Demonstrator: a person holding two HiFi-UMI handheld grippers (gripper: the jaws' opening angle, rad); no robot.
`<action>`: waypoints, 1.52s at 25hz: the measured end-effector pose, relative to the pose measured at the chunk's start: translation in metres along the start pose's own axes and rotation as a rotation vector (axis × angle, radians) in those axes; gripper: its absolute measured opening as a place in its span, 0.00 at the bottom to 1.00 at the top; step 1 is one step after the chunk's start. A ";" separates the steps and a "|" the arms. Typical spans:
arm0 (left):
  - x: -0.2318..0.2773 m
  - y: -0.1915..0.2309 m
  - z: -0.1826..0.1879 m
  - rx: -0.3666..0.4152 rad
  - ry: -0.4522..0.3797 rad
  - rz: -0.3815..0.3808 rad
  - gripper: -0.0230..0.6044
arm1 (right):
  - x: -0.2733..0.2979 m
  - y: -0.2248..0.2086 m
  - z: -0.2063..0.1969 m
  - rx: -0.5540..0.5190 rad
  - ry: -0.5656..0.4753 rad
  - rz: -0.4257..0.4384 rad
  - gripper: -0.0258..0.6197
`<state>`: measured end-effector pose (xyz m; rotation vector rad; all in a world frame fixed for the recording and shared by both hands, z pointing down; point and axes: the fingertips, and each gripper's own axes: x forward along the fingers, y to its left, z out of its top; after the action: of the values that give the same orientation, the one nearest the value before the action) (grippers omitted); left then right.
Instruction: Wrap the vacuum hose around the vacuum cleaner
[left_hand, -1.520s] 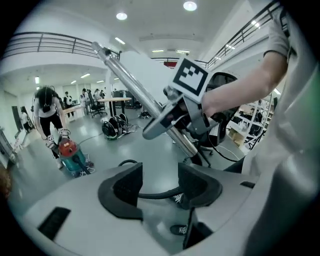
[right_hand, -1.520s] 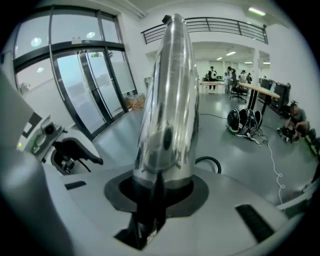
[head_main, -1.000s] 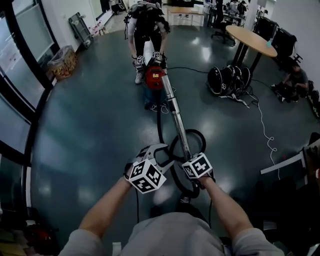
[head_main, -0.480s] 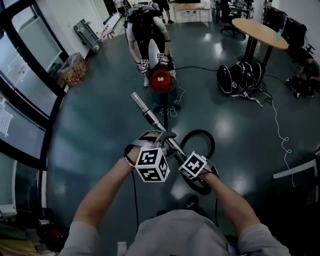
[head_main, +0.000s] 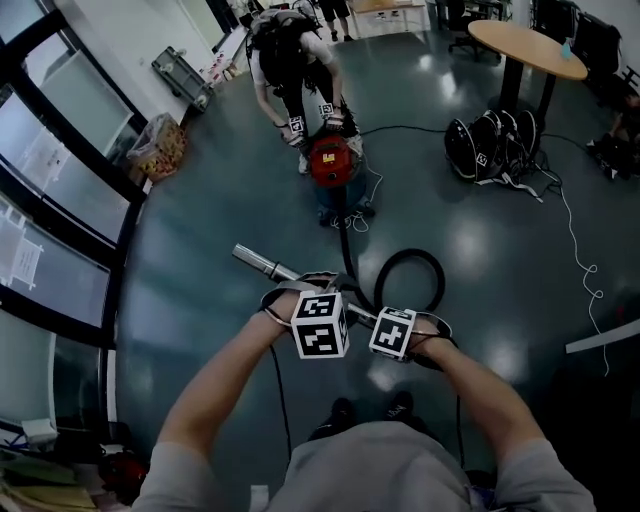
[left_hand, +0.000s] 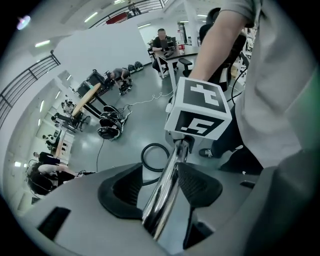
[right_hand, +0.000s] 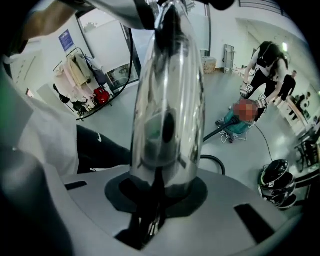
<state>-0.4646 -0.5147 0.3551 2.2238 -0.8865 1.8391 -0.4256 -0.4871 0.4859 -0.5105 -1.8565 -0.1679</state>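
Note:
A chrome vacuum wand (head_main: 265, 265) lies across the head view, pointing left. My left gripper (head_main: 305, 290) is around it. In the left gripper view the wand (left_hand: 167, 185) runs between the open jaws of that gripper (left_hand: 160, 187), against the right pad (left_hand: 200, 187), with floor showing on its other side. My right gripper (head_main: 405, 322) is shut on the wand further back. In the right gripper view the tube (right_hand: 167, 100) rises out of that gripper's (right_hand: 155, 200) closed pads. A black hose (head_main: 410, 253) loops on the floor and runs to the red vacuum cleaner (head_main: 330, 160).
Another person (head_main: 290, 60) bends over the vacuum cleaner with two grippers. A round table (head_main: 525, 45) and black bags (head_main: 490, 145) stand at the back right, and a white cable (head_main: 580, 260) trails over the floor. Glass walls (head_main: 60, 200) line the left side.
The wand has swung from pointing away at the vacuum cleaner to pointing left. Both grippers turned with it and drew closer together. The hose loop shifted right.

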 end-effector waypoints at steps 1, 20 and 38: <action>0.001 -0.004 0.000 0.008 0.006 -0.023 0.40 | -0.001 -0.001 0.002 -0.029 0.003 -0.006 0.16; 0.092 0.013 -0.110 0.223 0.084 -0.237 0.34 | 0.007 -0.055 0.038 0.020 0.204 -0.037 0.16; 0.122 0.032 -0.181 0.004 -0.075 -0.287 0.23 | 0.017 -0.110 0.092 -0.037 0.248 -0.205 0.23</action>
<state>-0.6252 -0.5033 0.5057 2.2943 -0.5389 1.6390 -0.5568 -0.5477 0.4851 -0.3083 -1.6621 -0.3859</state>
